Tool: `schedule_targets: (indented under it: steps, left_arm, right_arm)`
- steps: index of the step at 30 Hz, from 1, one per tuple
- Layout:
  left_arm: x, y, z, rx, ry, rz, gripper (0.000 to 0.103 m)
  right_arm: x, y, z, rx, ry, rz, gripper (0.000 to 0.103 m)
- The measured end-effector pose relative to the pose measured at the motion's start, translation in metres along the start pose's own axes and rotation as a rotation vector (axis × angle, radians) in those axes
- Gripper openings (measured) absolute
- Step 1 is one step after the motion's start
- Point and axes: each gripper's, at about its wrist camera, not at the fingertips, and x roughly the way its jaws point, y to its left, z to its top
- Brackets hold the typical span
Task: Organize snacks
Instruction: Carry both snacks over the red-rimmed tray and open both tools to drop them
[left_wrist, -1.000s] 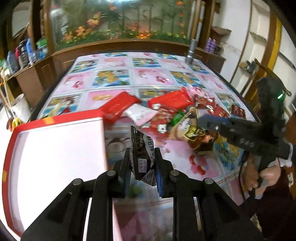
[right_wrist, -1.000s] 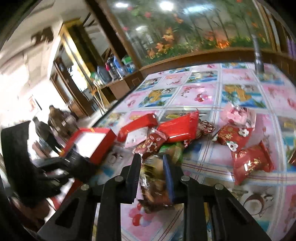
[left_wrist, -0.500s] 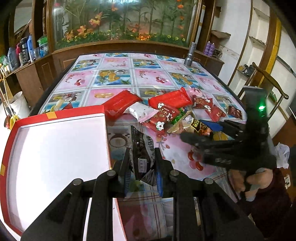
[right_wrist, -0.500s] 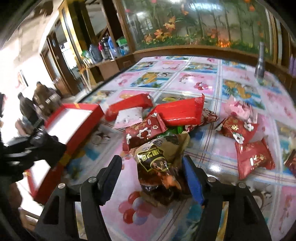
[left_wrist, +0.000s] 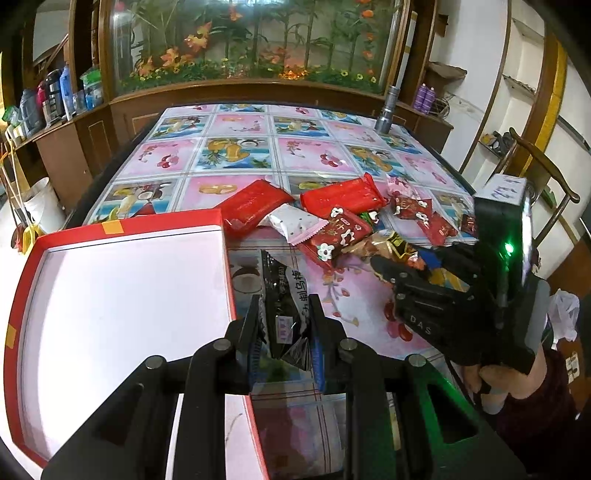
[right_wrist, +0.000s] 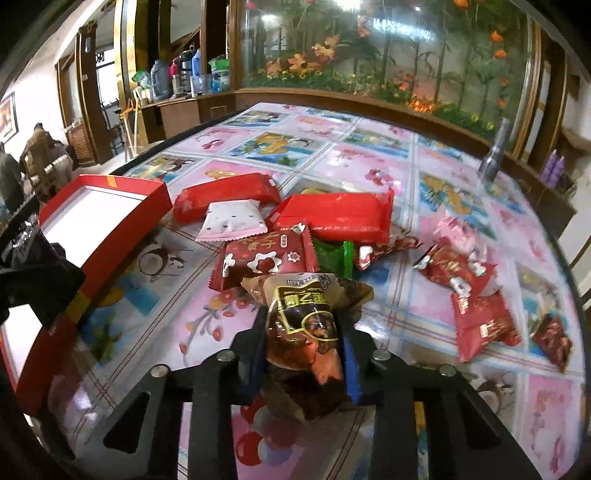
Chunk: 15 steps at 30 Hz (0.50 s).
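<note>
My left gripper (left_wrist: 284, 325) is shut on a black snack packet (left_wrist: 282, 295), held just right of the red box's (left_wrist: 122, 232) right wall, above the table. The box has a white bare floor. My right gripper (right_wrist: 304, 339) is shut on a brown and gold snack packet (right_wrist: 306, 317), lifted at the near edge of the snack pile. It shows in the left wrist view as a black tool (left_wrist: 443, 295) at right. The pile holds red packets (right_wrist: 332, 218), a white-pink packet (right_wrist: 232, 221) and a green one (right_wrist: 332, 254).
The table has a glossy pink fruit-print cover (left_wrist: 303, 155). A metal flashlight (left_wrist: 388, 109) stands at its far right corner. Loose red packets (right_wrist: 484, 325) lie at the right. A wooden chair (left_wrist: 539, 173) stands to the right, and a planter cabinet behind.
My right gripper closed on the brown packet after standing open around it half a second ago, and has drawn back toward me. My left gripper kept its black packet beside the box.
</note>
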Motion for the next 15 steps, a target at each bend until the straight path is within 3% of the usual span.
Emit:
schedule_targets:
  steps: [7, 15]
  left_arm:
    - [-0.009, 0.015, -0.002, -0.03, -0.012, -0.008, 0.02]
    - [-0.023, 0.045, -0.011, -0.08, -0.036, 0.012, 0.02]
  right_arm:
    - [-0.019, 0.022, 0.003, -0.07, -0.073, -0.063, 0.032]
    - [-0.029, 0.061, 0.008, -0.142, -0.118, -0.068, 0.032]
